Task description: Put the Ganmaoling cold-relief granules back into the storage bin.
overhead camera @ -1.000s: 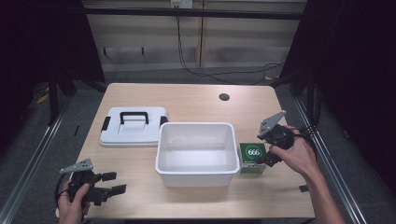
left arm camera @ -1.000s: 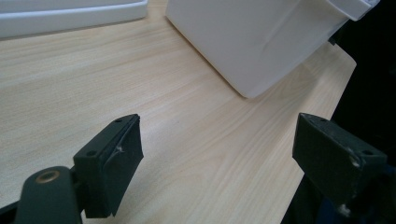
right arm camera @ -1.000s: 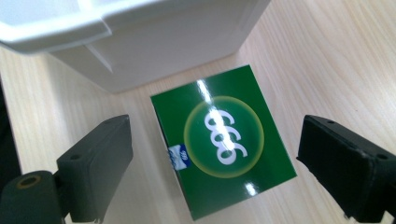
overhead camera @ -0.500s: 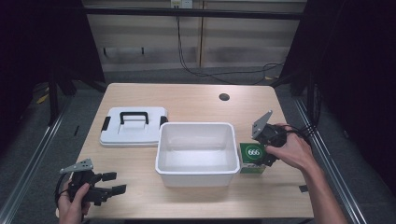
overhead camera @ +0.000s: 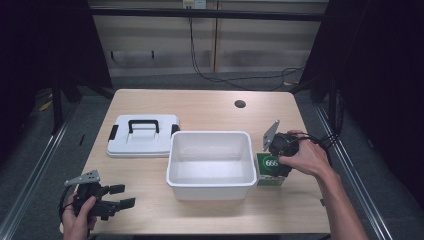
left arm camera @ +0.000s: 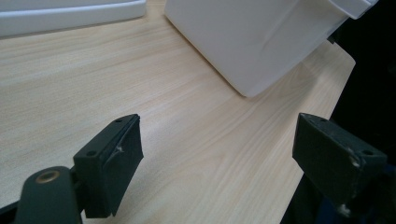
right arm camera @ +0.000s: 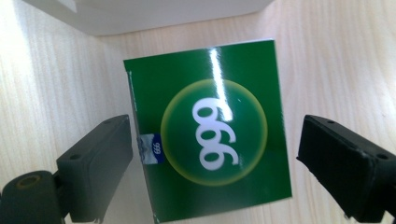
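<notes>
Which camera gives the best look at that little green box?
The right gripper view: the green box sits large between the open tool's jaws, its white digits readable. The high view shows it small, beside the white tub, partly under the hand.

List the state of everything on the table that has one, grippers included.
White bin: open, empty, upright.
Lid: off the bin, flat on the table beside it.
Green box: closed, beside the bin, not gripped.
Left gripper: open, over bare table.
Right gripper: open, straddling the green box.
</notes>
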Available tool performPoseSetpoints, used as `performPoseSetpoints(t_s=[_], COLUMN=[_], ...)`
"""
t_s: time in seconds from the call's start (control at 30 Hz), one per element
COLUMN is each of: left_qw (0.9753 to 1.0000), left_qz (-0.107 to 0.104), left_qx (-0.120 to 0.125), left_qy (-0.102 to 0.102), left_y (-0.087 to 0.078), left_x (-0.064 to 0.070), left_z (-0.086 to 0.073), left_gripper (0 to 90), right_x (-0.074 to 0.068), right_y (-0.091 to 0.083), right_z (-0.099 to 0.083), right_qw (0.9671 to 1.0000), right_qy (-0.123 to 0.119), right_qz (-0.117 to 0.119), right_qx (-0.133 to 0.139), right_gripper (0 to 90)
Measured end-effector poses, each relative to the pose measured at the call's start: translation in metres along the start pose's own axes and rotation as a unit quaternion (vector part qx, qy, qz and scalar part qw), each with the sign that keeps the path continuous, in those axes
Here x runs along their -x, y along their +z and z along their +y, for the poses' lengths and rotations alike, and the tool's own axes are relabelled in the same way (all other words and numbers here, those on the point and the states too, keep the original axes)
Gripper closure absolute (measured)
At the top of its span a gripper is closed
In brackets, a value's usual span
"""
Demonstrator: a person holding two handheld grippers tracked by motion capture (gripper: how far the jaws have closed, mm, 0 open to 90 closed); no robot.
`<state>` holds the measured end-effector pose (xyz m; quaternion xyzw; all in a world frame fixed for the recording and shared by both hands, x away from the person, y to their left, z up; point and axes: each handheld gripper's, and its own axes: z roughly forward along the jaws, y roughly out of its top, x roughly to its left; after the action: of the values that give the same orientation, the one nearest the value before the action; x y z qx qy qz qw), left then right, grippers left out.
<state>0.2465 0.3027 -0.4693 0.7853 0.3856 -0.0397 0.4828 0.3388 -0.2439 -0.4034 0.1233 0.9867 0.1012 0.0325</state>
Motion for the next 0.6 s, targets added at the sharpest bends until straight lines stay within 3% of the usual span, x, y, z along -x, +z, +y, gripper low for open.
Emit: performPoseSetpoints(t_s=[0.1, 0.2, 0.23, 0.37, 0.43, 0.6], left_qw=[1.0, 1.0, 1.0, 1.0, 1.0, 1.0], left_qz=[0.0, -0.001, -0.001, 0.0, 0.0, 0.0], left_qx=[0.0, 0.0, 0.001, 0.0, 0.0, 0.002], left_qy=[0.0, 0.0, 0.0, 0.0, 0.001, -0.002], left_y=[0.0, 0.0, 0.0, 0.0, 0.0, 0.0], left_x=[0.0, 0.0, 0.0, 0.0, 0.0, 0.0], left_z=[0.0, 0.0, 0.0, 0.0, 0.0, 0.0], left_gripper=[16.0, 16.0, 16.0, 16.0, 16.0, 16.0], right_x=[0.0, -0.001, 0.0, 0.001, 0.004, 0.005], right_y=[0.002, 0.004, 0.006, 0.011, 0.015, 0.017], right_z=[0.002, 0.004, 0.004, 0.007, 0.008, 0.01], right_qw=[0.9998, 0.9996, 0.9994, 0.999, 0.9986, 0.9981], right_qy=[-0.016, -0.016, -0.029, -0.034, -0.028, -0.033], right_qz=[-0.002, -0.001, -0.002, 0.002, 0.022, 0.025], right_qx=[-0.009, -0.021, -0.021, -0.03, -0.039, -0.045], right_gripper=[9.6, 9.6, 9.6, 10.2, 12.6, 12.8])
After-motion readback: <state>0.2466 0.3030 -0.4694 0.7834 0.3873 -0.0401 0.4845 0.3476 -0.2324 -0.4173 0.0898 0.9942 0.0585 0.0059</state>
